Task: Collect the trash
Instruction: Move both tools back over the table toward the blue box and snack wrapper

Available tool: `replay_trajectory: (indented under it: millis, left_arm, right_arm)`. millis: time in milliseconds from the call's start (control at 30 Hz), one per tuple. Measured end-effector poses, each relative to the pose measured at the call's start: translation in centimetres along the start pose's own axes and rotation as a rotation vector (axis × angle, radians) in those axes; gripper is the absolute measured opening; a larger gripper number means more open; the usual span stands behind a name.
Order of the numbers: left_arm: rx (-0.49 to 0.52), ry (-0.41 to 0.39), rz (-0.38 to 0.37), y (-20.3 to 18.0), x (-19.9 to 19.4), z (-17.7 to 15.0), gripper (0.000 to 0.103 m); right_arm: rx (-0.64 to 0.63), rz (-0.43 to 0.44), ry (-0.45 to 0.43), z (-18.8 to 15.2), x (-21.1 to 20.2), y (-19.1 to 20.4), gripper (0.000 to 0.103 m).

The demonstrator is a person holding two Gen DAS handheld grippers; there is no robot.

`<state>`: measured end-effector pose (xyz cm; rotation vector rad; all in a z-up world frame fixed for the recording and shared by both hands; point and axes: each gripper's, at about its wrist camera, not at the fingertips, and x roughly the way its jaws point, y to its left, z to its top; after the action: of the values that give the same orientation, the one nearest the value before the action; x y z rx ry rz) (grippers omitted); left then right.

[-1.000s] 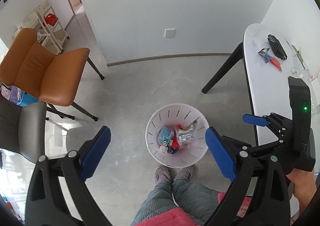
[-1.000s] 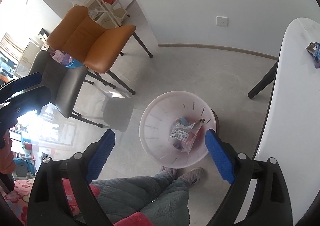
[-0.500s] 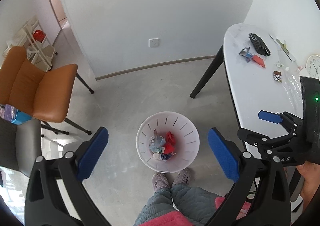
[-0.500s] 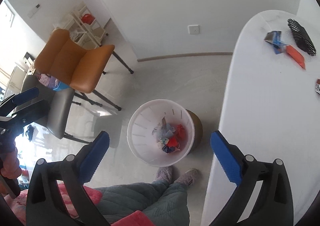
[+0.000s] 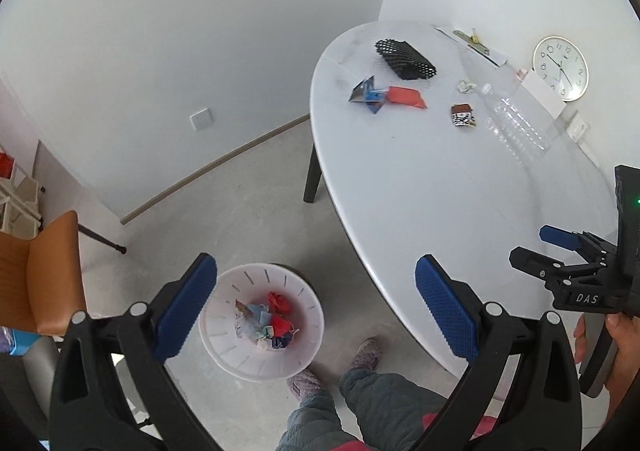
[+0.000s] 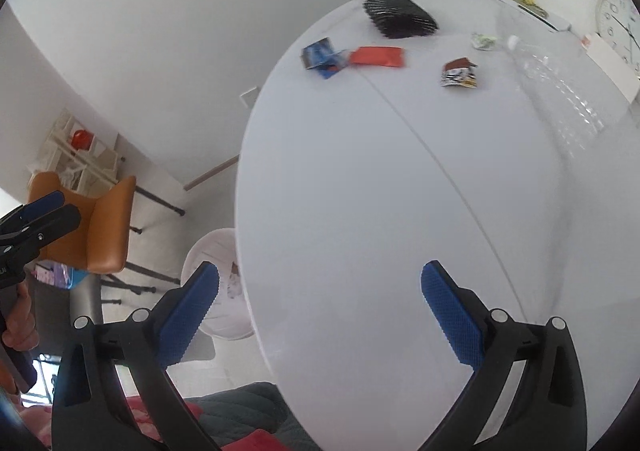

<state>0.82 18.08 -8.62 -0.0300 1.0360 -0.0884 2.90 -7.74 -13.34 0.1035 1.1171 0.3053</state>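
Both the left claw [image 5: 316, 307] and the right claw [image 6: 320, 311] stand wide apart, gripping nothing. Wrappers [image 6: 376, 56] lie on the white surface [image 6: 360, 211]; the bin [image 5: 262, 321] on the floor holds crumpled trash.

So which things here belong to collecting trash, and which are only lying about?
Part of the job:
- white bin
- blue wrapper
- red wrapper
- brown wrapper
- crumpled paper
- clear bottle

Just lying about:
- clock
- black mesh basket
- orange chair
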Motion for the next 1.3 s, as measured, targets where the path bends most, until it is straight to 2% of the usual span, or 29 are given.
replay_trajectory:
  millis: [233, 433, 600, 700, 933, 1133, 1300]
  left_arm:
    - [0.047, -0.034, -0.002, -5.3, 2.6, 4.2, 0.095]
    - [0.056, -0.039, -0.006, -8.0, 5.1, 8.0, 0.095]
    - [0.071, -0.016, 0.028, -8.6, 8.7, 11.1, 0.095]
    - [0.015, 0.02, 0.027, -7.9, 11.4, 13.2, 0.095]
    - [-0.254, 0.094, 0.003, -6.6, 17.8, 18.5, 0.095]
    - [-0.369, 0.138, 0.058, -7.8, 23.7, 22.2, 0.095]
    - [-0.497, 0.174, 0.118, -7.7, 27.1, 23.1, 0.095]
  right_arm:
    - [0.058, -0.012, -0.051, 2.5, -1.4, -7.9, 0.1]
    - [0.052, -0.013, -0.085, 5.5, -1.4, -11.3, 0.1]
    - [0.087, 0.0, -0.089, 8.2, 0.1, -13.1, 0.1]
    - [0.112, -0.001, -0.089, 9.7, 1.1, -13.6, 0.1]
    - [0.186, -0.024, -0.067, 13.2, 4.4, -14.7, 0.1]
    - [0.219, -0.079, -0.067, 16.6, 7.6, -15.5, 0.1]
    - [0.256, -0.136, -0.062, 18.7, 10.3, -16.4, 0.1]
